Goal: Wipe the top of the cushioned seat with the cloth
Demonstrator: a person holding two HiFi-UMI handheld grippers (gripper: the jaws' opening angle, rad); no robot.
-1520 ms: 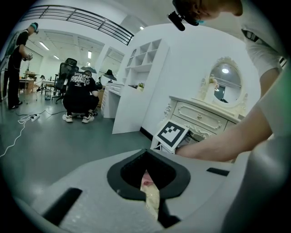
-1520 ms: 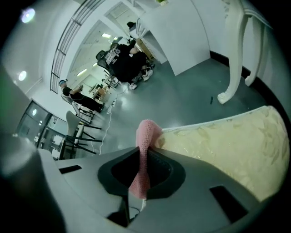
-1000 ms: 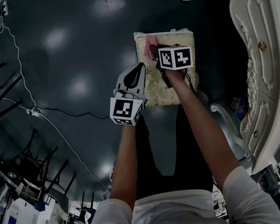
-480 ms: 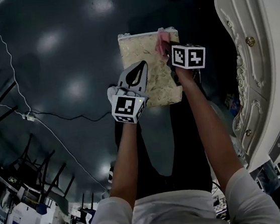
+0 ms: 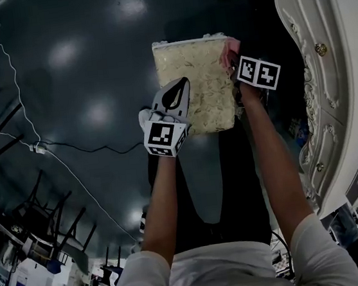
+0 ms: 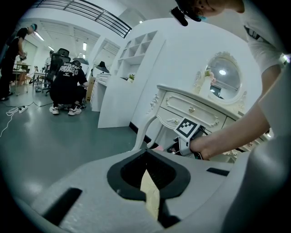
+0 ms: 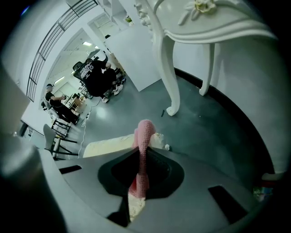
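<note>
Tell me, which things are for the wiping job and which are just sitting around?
For the job:
- cushioned seat
- pink cloth, pinched in the right gripper
- left gripper, over the seat's left edge

Just around:
- white dressing table
- power strip on the floor
- people in the background

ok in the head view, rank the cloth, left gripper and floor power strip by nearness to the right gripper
1. cloth, pinched in the right gripper at the seat's right edge.
2. left gripper, over the seat's left edge.
3. power strip, far left on the floor.
</note>
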